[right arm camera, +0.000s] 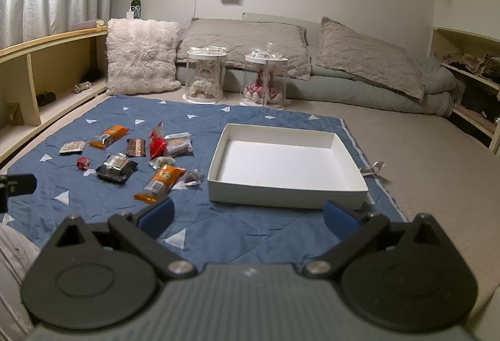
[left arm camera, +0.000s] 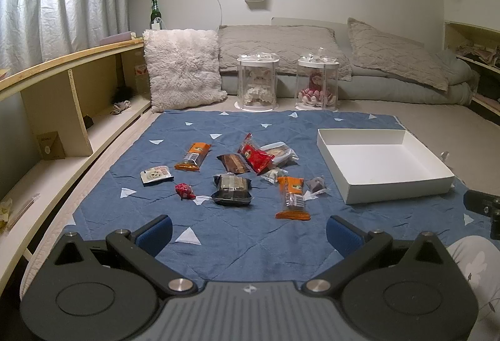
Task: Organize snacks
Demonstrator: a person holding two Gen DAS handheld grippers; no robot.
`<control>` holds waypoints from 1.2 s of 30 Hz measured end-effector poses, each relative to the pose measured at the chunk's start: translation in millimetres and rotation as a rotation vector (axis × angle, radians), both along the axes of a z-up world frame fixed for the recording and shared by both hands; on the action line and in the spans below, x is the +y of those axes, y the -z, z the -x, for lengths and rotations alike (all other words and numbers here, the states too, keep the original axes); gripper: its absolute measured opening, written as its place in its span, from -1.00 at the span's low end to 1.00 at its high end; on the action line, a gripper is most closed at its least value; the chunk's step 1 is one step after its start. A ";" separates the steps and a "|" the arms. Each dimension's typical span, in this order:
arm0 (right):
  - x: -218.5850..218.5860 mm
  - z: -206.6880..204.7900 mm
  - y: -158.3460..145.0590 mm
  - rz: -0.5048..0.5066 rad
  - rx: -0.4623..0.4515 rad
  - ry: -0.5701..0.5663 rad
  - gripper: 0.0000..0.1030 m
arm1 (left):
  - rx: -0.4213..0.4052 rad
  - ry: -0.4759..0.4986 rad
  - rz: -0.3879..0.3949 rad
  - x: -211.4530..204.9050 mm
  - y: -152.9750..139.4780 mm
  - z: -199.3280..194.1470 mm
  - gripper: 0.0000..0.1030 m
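Observation:
Several wrapped snacks lie scattered on a blue quilted mat (left arm camera: 237, 234): two orange bars (left arm camera: 193, 156) (left arm camera: 293, 198), a red packet (left arm camera: 256, 153), a brown one (left arm camera: 235, 162), a dark tray pack (left arm camera: 232, 190), a small red sweet (left arm camera: 185, 191). An empty white box (left arm camera: 384, 164) sits to their right; its rim (right arm camera: 282, 193) is close in the right wrist view. My left gripper (left arm camera: 249, 233) hovers open near the mat's front, short of the snacks. My right gripper (right arm camera: 248, 216) is open too, in front of the box, with an orange bar (right arm camera: 160, 183) at its left.
Two clear cylinders with dolls (left arm camera: 257, 83) (left arm camera: 317, 84) stand behind the mat. A fluffy pillow (left arm camera: 182, 69) and grey bedding (left arm camera: 390, 59) line the back. Wooden shelves (left arm camera: 62, 109) run along the left, more shelves (right arm camera: 468, 81) on the right. A patterned sleeve (left arm camera: 472, 259) shows at right.

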State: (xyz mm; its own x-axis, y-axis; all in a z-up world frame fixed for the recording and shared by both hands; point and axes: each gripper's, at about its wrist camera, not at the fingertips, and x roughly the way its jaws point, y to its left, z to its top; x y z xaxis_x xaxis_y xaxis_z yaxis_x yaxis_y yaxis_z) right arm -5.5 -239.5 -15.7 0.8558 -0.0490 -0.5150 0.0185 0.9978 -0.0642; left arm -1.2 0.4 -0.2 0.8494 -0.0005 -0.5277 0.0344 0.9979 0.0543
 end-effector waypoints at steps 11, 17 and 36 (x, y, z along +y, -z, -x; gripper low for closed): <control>0.7 -0.4 0.0 0.000 0.000 -0.001 0.99 | 0.001 0.000 0.001 -0.4 0.9 -0.3 1.00; 0.8 0.2 0.0 0.002 0.001 -0.001 0.99 | 0.002 0.004 0.004 -0.5 0.6 -0.1 1.00; 1.1 0.9 0.8 0.006 0.007 -0.003 0.99 | 0.004 0.013 0.005 -1.0 7.2 -1.6 1.00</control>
State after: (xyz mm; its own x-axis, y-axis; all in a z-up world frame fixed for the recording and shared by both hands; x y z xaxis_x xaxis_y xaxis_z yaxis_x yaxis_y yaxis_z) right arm -6.4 -238.3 -16.5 0.8523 -0.0493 -0.5207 0.0150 0.9974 -0.0698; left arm 0.4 -0.6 -7.4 0.8474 -0.0141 -0.5308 0.0475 0.9976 0.0494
